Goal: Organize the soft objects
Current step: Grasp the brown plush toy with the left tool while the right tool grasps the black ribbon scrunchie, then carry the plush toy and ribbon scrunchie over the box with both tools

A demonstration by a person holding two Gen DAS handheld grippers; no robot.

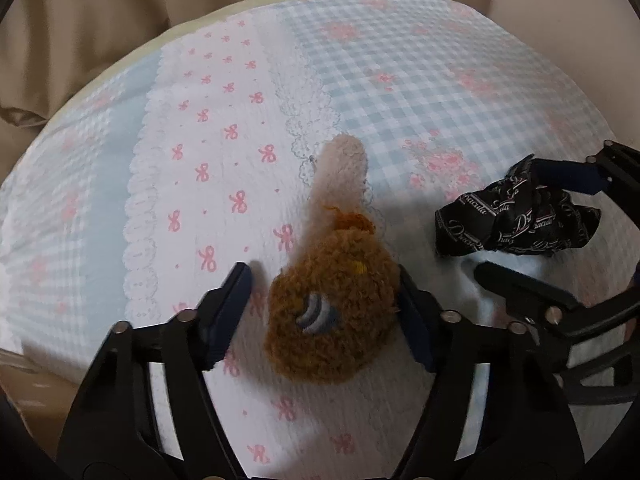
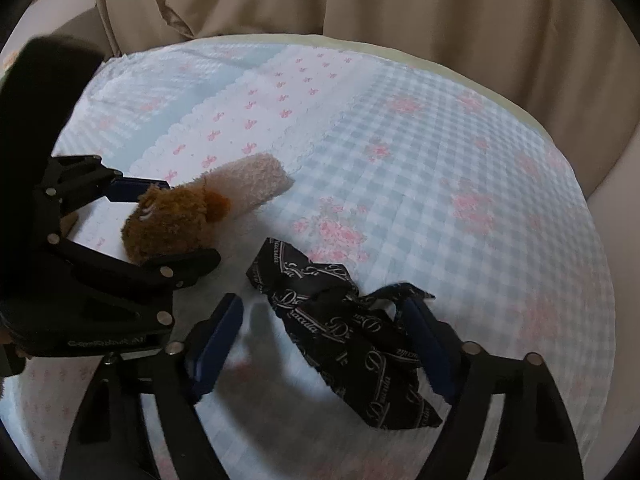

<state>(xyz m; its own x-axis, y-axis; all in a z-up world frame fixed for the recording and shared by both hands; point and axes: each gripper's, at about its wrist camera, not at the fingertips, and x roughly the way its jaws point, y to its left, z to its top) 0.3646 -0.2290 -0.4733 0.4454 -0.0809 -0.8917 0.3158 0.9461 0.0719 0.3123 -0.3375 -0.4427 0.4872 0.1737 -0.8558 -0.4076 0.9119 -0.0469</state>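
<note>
Your left claw (image 1: 320, 312) points down at the bed with its jaws apart around the brown head of the plush toy (image 1: 332, 316): in the left wrist view the right pad seems to touch the fuzzy head, while a strip of sheet shows between the left pad and the toy, so nothing is clamped. The toy lies on the bed sheet (image 1: 440, 92), brown head with a stitched closed eye nearest you, a small orange tuft behind it, and a pale cream part reaching away toward the far side. Your right claw (image 2: 324, 344) stands to the right of the left one, also angled down, its jaws apart around the black cloth (image 2: 340, 320); the right pad lies against the crumpled fabric and the left pad stands clear of it over bare sheet. The cloth is a bunched black piece printed all over in white script; the word "Dracula" can be read on it several times, set between thin striped bands. It lies just right of the plush toy, apart from it. From the right wrist view, white lettering shows on the black body of the left claw, too blurred to read. The sheet under both things is pale blue and white gingham with pink flower sprays, and to the left a white band with pink bows and lace-like scalloped edges. Beyond the far edge of the bed hangs a beige curtain (image 2: 400, 0).
</note>
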